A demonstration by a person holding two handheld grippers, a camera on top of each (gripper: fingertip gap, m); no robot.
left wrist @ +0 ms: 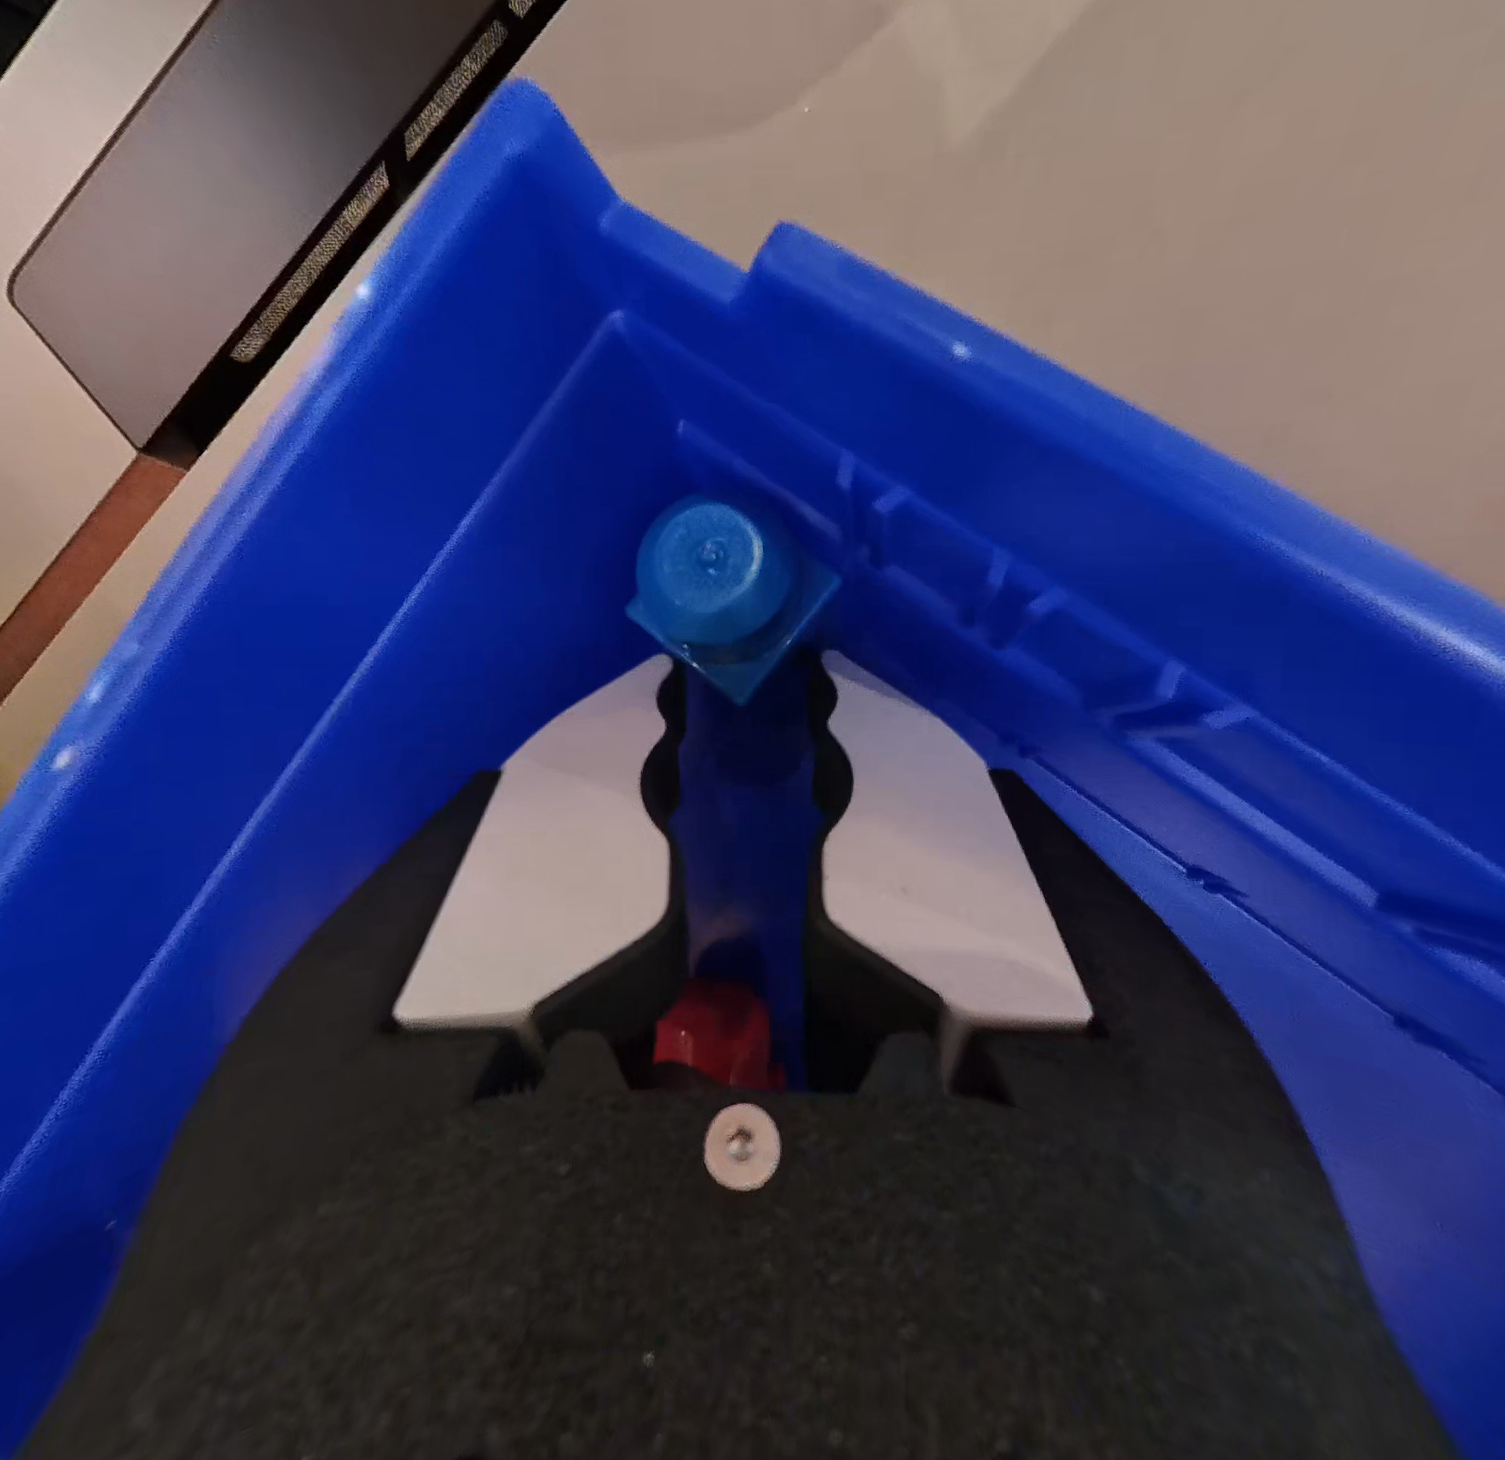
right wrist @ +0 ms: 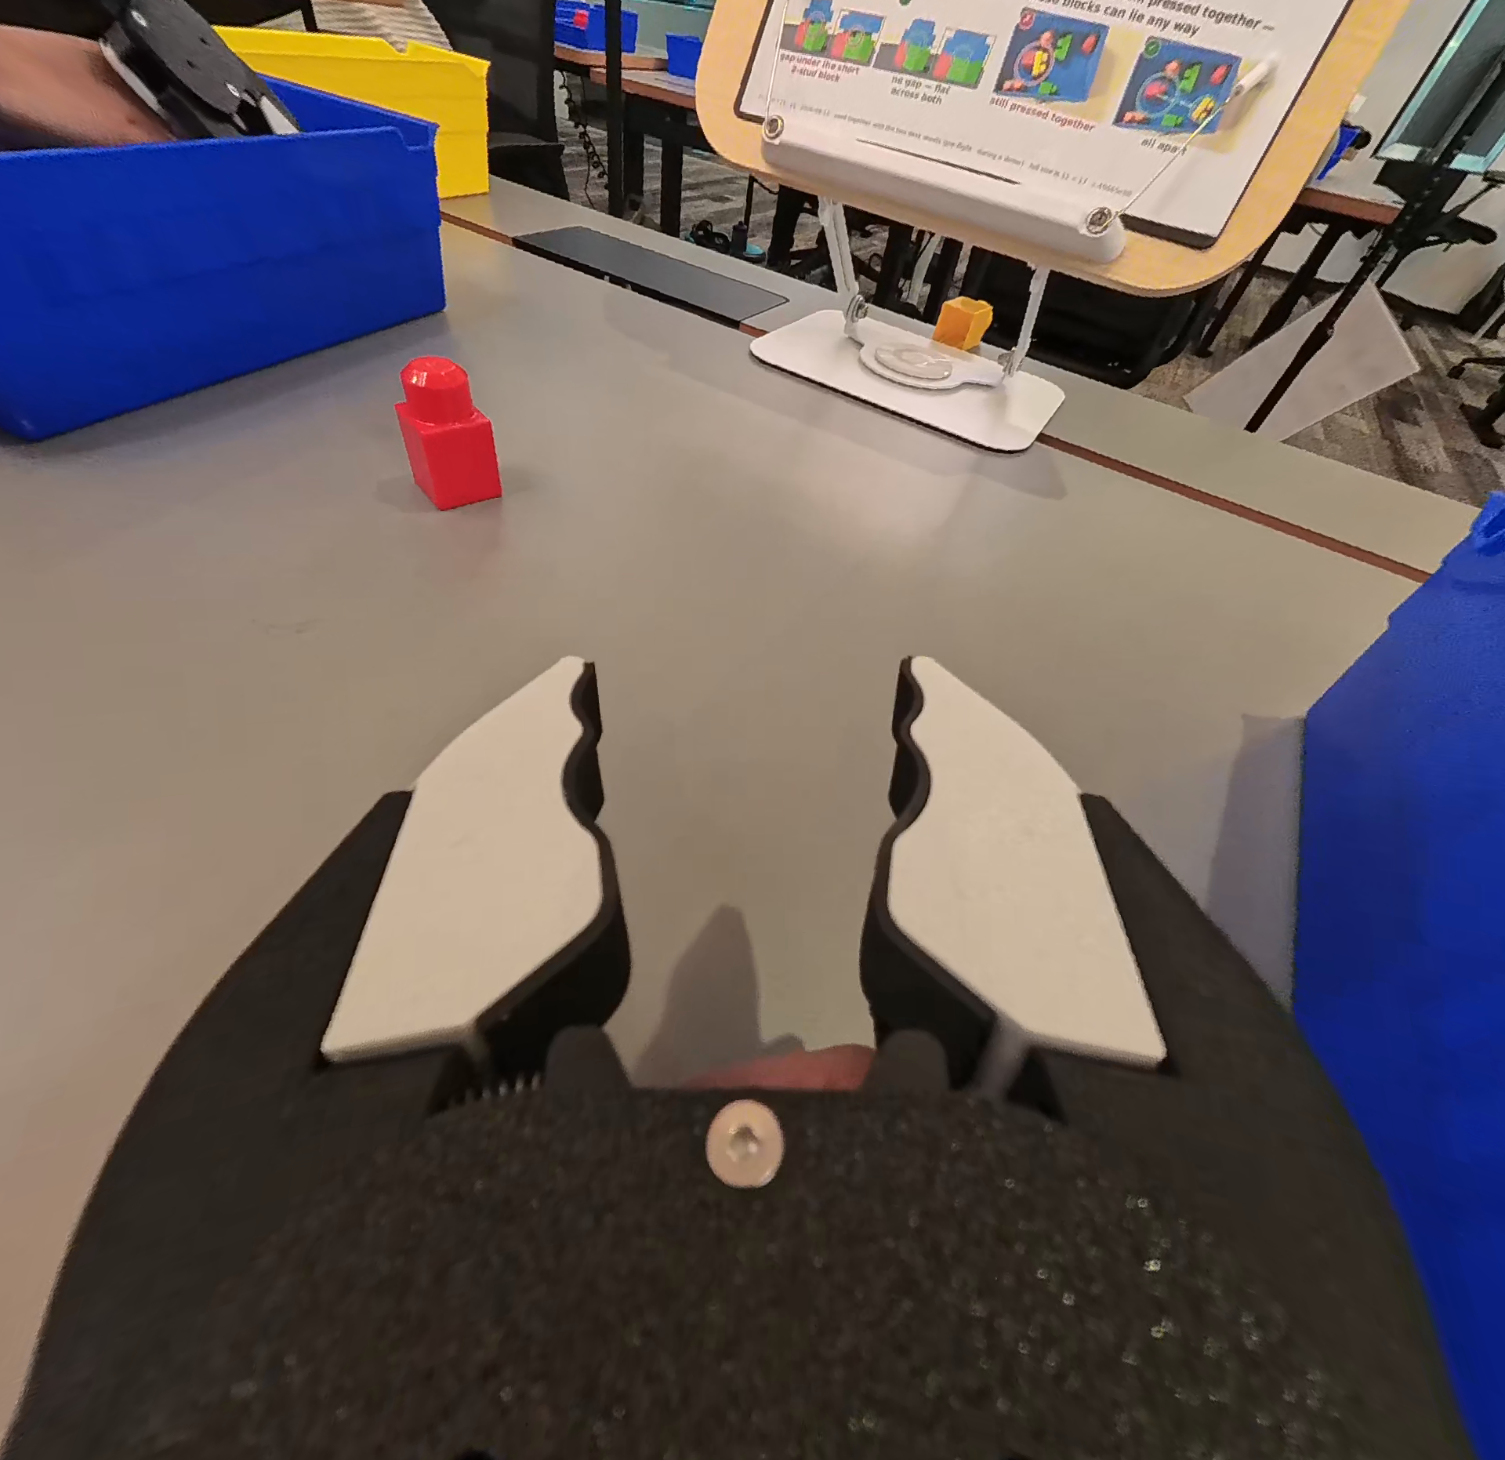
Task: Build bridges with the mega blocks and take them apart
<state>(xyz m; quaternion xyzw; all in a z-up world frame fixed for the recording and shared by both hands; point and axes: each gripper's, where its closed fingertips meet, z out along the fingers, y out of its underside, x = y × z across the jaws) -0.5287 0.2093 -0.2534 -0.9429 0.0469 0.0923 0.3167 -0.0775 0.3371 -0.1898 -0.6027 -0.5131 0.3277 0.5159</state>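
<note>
**One blue block in my left jaws, one red block waiting on the table**

My left gripper (left wrist: 743, 736) is down inside the blue bin (left wrist: 342, 525), in its far corner. Its jaws are clamped on a blue block (left wrist: 717, 590) with one round stud, which sits right against the bin wall. Something red (left wrist: 708, 1038) shows low between the jaws, but I cannot tell what it is.

My right gripper (right wrist: 745, 688) hangs over the grey table (right wrist: 814, 565) with its jaws apart and nothing in them. A red block (right wrist: 448, 439) stands upright far to the left, just beside the bin.

I think my job now is to lift the blue block out. I should pull straight up, slow, and keep clear of the bin wall so the block does not catch and twist. Next I would set it down touching the red block, stud up, so a bridge piece can sit flat across both.
</note>
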